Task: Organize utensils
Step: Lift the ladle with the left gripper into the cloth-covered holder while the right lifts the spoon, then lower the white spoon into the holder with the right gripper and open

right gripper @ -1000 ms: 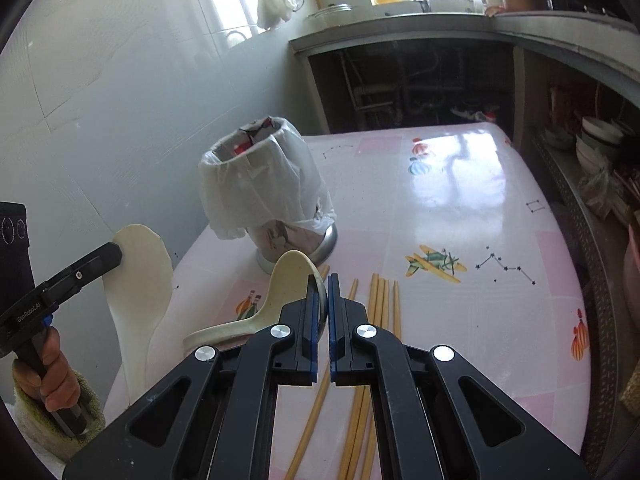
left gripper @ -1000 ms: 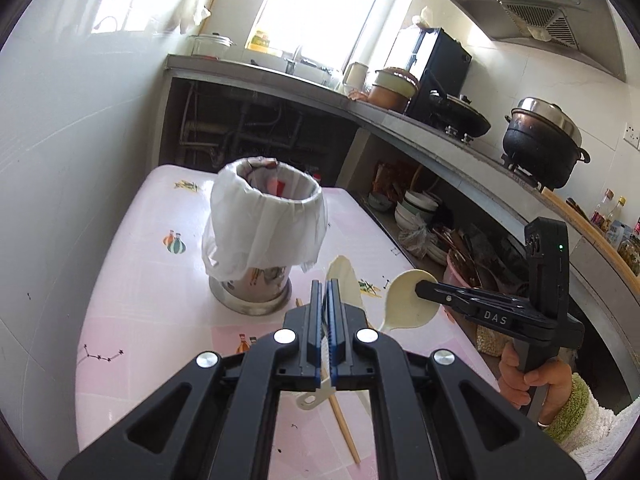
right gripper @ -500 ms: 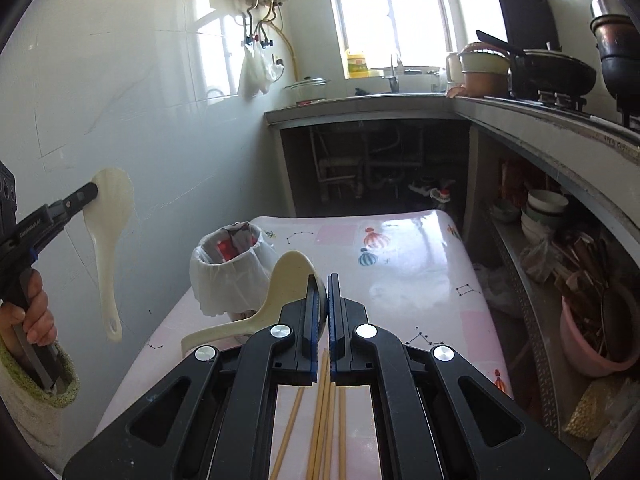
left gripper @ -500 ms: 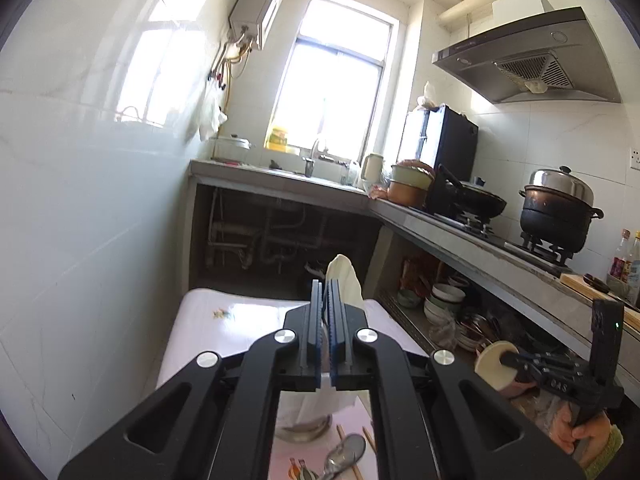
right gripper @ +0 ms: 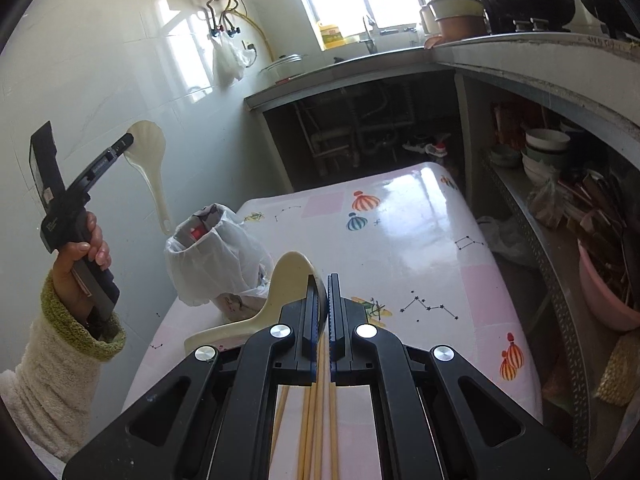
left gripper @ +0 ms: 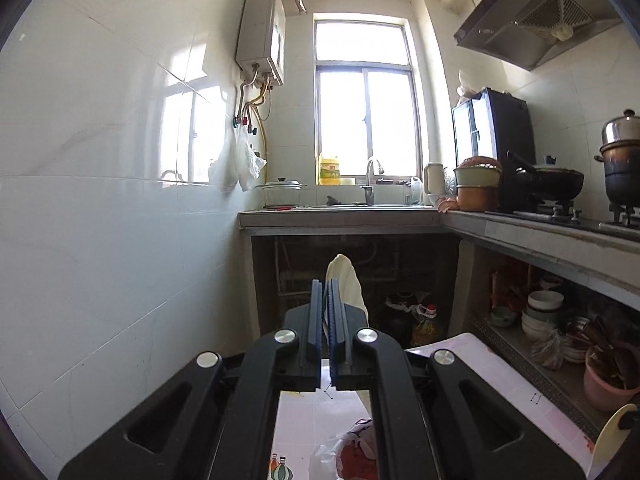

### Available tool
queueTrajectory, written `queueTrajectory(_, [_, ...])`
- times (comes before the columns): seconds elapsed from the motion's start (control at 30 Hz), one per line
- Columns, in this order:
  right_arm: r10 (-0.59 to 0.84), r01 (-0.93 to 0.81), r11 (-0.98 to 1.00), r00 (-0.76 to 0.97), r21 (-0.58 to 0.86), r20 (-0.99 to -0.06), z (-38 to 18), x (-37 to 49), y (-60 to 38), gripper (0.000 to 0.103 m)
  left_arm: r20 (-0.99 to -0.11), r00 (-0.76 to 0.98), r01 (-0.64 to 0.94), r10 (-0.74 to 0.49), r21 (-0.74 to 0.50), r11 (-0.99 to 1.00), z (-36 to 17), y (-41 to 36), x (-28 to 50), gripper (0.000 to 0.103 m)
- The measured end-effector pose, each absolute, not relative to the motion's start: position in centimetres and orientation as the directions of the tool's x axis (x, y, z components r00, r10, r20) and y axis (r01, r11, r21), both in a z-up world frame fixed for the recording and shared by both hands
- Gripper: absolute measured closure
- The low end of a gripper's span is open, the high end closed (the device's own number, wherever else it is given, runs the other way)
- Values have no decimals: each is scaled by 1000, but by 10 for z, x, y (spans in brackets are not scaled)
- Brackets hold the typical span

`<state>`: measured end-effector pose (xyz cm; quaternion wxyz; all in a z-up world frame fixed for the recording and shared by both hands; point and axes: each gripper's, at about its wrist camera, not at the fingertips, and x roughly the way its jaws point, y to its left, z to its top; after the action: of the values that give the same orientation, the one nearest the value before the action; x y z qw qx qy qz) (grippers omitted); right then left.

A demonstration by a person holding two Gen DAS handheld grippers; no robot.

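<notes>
My left gripper [left gripper: 325,292] is shut on the bowl of a cream spoon [left gripper: 345,284]. In the right wrist view the left gripper [right gripper: 127,143] is raised at the left by the wall. Its cream spoon [right gripper: 149,160] hangs handle-down just above a metal container lined with a white plastic bag [right gripper: 214,256]. My right gripper [right gripper: 325,284] is shut on a second cream spoon [right gripper: 290,276], whose handle juts out to the left. Several wooden chopsticks [right gripper: 316,420] lie on the table beneath it. The bag-lined container [left gripper: 348,454] shows at the bottom of the left wrist view.
The table [right gripper: 420,240] has a glossy pink and white cloth with balloon prints and stands against a tiled wall. A counter with a sink [left gripper: 372,200] runs behind; pots [left gripper: 548,184] stand at the right, and bowls [right gripper: 544,148] on a shelf below. A sleeved hand [right gripper: 86,256] holds the left gripper.
The left gripper has risen and tipped up from facing the table to facing the window, carrying its spoon above the container. The right gripper has lifted slightly with its spoon.
</notes>
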<state>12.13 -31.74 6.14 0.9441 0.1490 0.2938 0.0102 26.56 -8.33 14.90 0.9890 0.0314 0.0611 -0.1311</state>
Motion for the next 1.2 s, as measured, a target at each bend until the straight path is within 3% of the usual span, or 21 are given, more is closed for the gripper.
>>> queueTrajectory(0.23, [119,78,950,805,303,-581,46,130,-326,100,-191,959,249,-211,203,947,88,-116,294,101])
queueTrajectory(0.53, [146,67,944,791,322,-594,37,138,-328,100,-218,938,320,-270,243,916,68,-101,265,100])
queueTrajectory(0.8, [154,56,945,793,323,-590,39,136,-326,100,-232,944,301,-233,325,896,53,-88,239,100])
queueTrajectory(1.0, [151,51,947,798,316,-583,46,131,-322,100,-302,915,358,-266,307,882,53,-86,230,99])
queueTrajectory(1.03, [150,49,949,802,313,-579,49,130,-321,100,-312,911,363,-270,296,884,56,-85,230,97])
queueTrajectory(1.1, [147,40,951,812,305,-564,58,128,-320,100,-329,901,372,-282,255,892,62,-82,228,73])
queueTrajectory(1.2, [144,18,956,843,294,-519,81,126,-321,100,-321,891,385,-320,161,909,75,-69,218,52])
